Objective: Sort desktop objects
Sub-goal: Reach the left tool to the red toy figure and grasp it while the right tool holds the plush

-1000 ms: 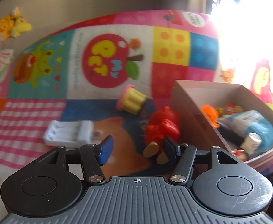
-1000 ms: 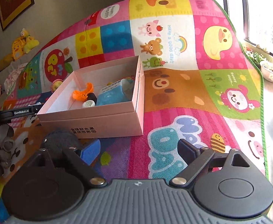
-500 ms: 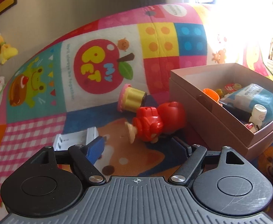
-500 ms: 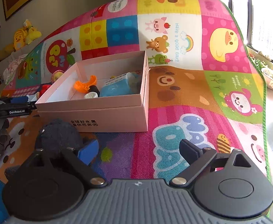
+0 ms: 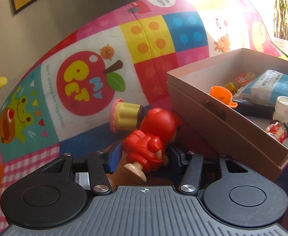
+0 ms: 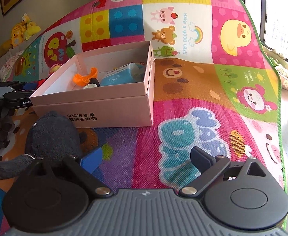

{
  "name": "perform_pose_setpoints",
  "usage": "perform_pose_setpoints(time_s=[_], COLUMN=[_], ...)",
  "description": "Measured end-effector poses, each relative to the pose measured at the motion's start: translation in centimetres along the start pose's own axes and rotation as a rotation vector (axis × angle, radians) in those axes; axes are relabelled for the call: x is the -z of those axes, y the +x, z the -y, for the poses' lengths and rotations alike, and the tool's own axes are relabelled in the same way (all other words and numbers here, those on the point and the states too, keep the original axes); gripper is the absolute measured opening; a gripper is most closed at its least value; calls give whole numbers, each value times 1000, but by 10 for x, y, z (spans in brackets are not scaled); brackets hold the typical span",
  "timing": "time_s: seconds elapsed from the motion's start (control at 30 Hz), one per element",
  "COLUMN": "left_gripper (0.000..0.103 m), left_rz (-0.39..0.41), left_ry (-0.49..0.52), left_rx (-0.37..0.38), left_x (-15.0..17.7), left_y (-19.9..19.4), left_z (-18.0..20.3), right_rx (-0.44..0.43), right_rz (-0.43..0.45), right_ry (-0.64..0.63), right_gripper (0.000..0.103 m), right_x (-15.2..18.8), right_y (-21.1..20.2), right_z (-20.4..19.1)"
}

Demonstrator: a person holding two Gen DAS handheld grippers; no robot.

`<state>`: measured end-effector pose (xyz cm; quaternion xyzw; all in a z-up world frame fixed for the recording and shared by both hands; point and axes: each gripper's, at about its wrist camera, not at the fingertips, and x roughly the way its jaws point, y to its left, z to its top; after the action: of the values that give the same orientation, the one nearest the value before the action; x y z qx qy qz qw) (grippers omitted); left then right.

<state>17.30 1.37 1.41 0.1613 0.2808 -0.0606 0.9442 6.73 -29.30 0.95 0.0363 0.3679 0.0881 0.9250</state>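
Beside the box (image 5: 218, 118) on the play mat (image 5: 153, 45), our left hand-held gripper (image 5: 144, 158) has just closed onto the red toy figure (image 5: 151, 135); gripped low, it could twist free. Our right hand-held gripper (image 6: 145, 157) hangs spread, empty.

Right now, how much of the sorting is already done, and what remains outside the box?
Done: the pink box already holds several things, including an orange piece and a blue packet. In hand: the left gripper, whose jaws have just been closing, clamps the red figure. Left: the yellow cup toy and the dark plush lie on the mat; the right gripper is open.
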Motion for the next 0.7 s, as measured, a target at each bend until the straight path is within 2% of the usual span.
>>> perform_pose_setpoints(time_s=[0.13,0.2,0.33,0.47,0.53,0.6,0.7], left_gripper=[57,55,55,56,59,73,77], left_rz=[-21,-35,-71,-68,-42,-5,12], left_ry=[-51,-98,-203,-249,-219,-158,-100], left_rx=[28,67,204,328,326,270,245], left_x=[18,28,49,63,65,64,62], left_y=[-38,-63,-107,-138,-148,-154,-154], left_z=[-2,-2,7,30,42,54,65], right_rx=[-10,-9,-7,4,14,20,30], right_rz=[5,5,5,4,6,5,10], right_ry=[3,4,9,2,-5,-7,-21], right_gripper=[97,97,98,99,100,100,102], right_x=[1,2,5,9,11,14,18], right_y=[-2,-2,-3,-4,-4,-5,-6], right_z=[-1,-2,-4,-8,-10,-11,-14])
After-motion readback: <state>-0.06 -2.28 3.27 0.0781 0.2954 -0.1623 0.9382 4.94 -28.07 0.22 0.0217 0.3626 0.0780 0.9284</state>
